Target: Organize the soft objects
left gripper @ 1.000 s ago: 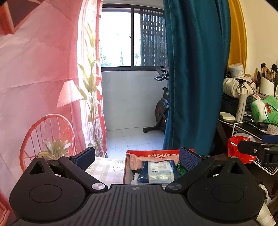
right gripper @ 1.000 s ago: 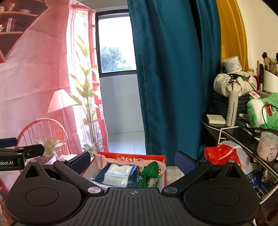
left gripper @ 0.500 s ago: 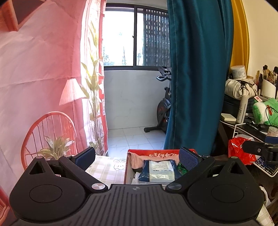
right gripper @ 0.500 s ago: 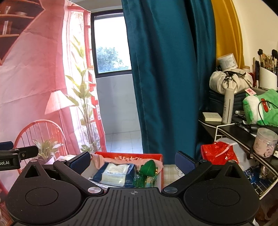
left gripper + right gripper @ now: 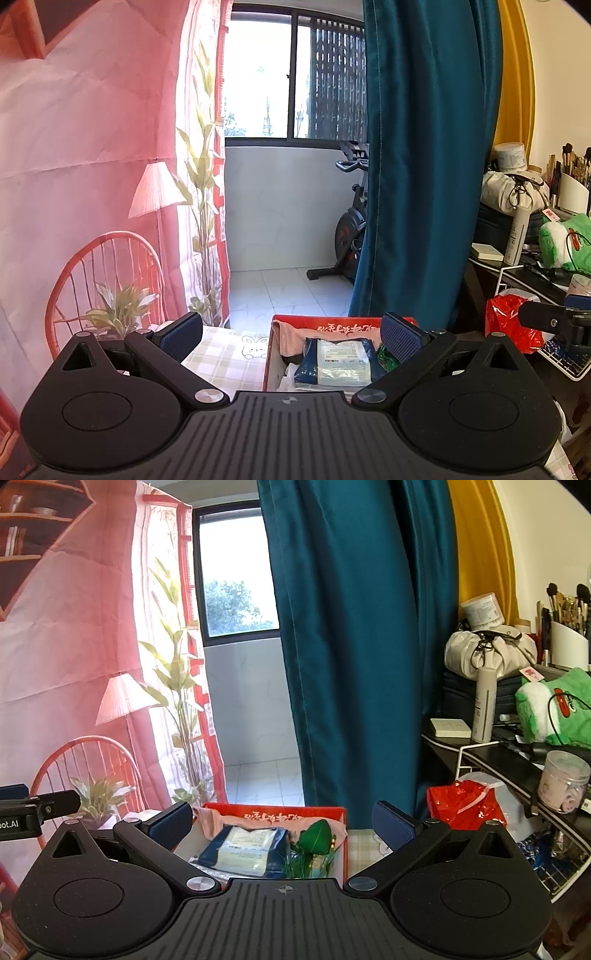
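Observation:
A red box sits on a checked tablecloth just ahead of both grippers. In it lie a pink cloth, a blue and white soft pack and a green pointed soft item. My left gripper is open and empty, held above the box's near side. My right gripper is open and empty, also above the box. Each gripper's side shows at the edge of the other's view.
A teal curtain hangs behind the box. To the right, a dark shelf holds a green plush, a spray bottle, a jar and a red bag. A pink printed backdrop is on the left.
Both views have shifted slightly, with the scene sliding a little rightward in the left wrist view and leftward in the right wrist view. Both grippers stay open and the box contents have not moved.

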A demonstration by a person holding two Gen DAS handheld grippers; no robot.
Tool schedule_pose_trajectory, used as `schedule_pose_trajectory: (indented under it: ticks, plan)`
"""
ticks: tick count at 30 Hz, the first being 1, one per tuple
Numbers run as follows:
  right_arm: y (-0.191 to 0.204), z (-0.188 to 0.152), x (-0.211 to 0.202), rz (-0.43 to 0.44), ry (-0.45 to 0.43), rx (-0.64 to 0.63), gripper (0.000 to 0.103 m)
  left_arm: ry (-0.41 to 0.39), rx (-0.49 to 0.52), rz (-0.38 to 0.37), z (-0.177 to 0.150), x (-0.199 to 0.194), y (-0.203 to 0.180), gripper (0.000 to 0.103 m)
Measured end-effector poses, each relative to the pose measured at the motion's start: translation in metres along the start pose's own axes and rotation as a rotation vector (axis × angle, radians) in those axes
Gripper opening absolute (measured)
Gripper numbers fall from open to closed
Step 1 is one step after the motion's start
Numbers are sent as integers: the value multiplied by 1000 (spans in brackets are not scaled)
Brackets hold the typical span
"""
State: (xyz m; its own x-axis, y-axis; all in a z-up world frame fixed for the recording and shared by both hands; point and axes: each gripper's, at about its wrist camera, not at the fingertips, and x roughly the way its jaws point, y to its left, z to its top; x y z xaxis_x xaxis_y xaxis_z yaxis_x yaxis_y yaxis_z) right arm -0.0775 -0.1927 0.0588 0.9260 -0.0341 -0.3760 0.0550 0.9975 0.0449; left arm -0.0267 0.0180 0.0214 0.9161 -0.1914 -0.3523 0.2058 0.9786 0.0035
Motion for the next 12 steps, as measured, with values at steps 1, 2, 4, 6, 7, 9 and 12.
schedule_pose_trajectory:
  ticks: [1, 2, 4, 6, 7, 9, 12]
  plan:
    - [0, 0, 0, -1, 0, 0, 103, 2, -2, -1, 0, 0, 0, 103]
    - [0, 0, 0, 0, 0, 0, 103, 3, -5, -2, 0, 0, 1, 103]
    - [1, 0, 0, -1, 0, -1, 103, 5, -9, -2, -1, 1, 1, 103]
    - [1, 0, 0, -2, 1, -1, 103, 5, -11, -1, 0, 1, 2, 103]
    - [0, 0, 0, 0, 1, 0, 103, 5, -12, -1, 0, 1, 2, 103]
    - [2, 0, 1, -2, 2, -1, 103, 4, -13, 2, 0, 0, 2, 103]
    - [1, 0, 1, -2, 1, 0, 103, 3, -16, 2, 0, 0, 2, 103]
